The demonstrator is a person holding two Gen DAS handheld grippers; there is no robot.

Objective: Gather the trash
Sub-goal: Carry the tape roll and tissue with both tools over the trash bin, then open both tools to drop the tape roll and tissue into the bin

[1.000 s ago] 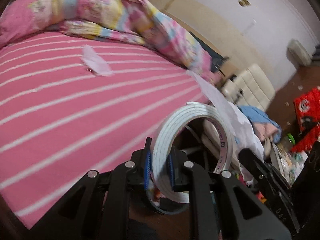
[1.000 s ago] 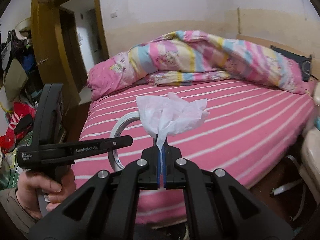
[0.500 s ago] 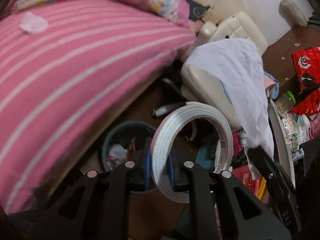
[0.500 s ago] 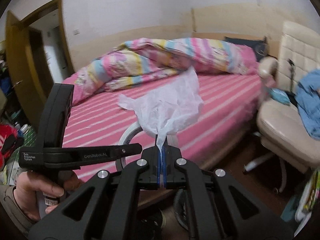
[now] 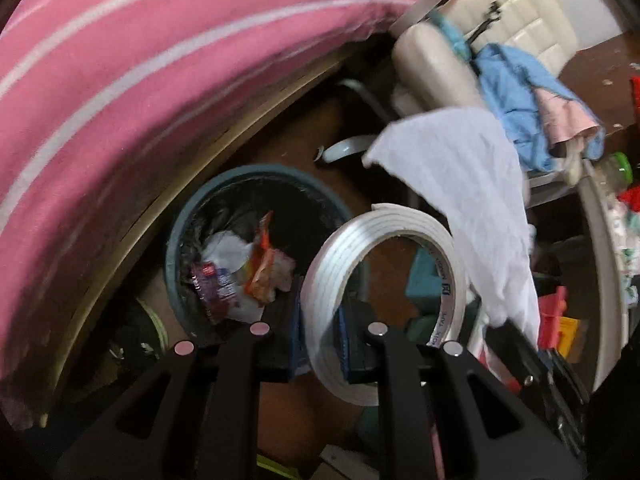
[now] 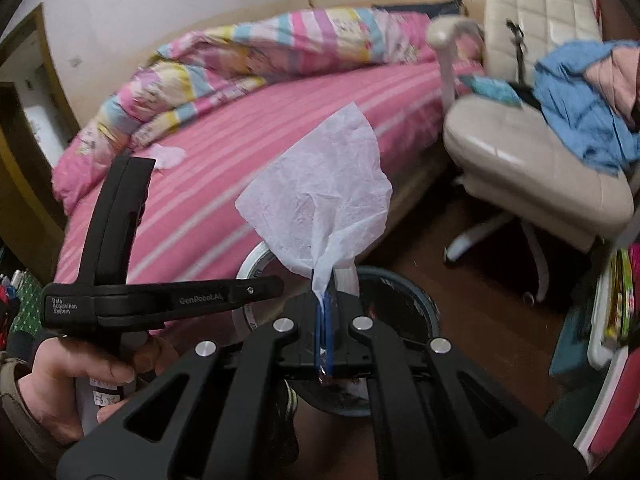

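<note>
My left gripper (image 5: 319, 334) is shut on a white tape roll (image 5: 380, 292), which stands upright between the blue pads. Beyond it on the floor is a round blue trash bin (image 5: 256, 184) with a black liner and wrappers inside. My right gripper (image 6: 324, 332) is shut on a crumpled white tissue (image 6: 320, 204) that sticks up above the fingers. In the right wrist view the bin (image 6: 420, 300) sits just past my fingertips, and the left gripper (image 6: 256, 290) with the tape roll (image 6: 252, 264) is to the left, held by a hand (image 6: 68, 376). The tissue (image 5: 472, 200) also shows at right in the left wrist view.
The pink striped bed (image 6: 260, 128) with a bunched quilt (image 6: 248, 52) stands beside the bin. Another tissue (image 6: 168, 156) lies on the bed. A cream office chair (image 6: 528, 148) carries blue clothes (image 6: 580, 104). Clutter (image 5: 560, 320) covers the floor at right.
Both grippers have swung down from over the bed toward the floor. The trash bin has come into view under them. Tape roll and tissue stay gripped.
</note>
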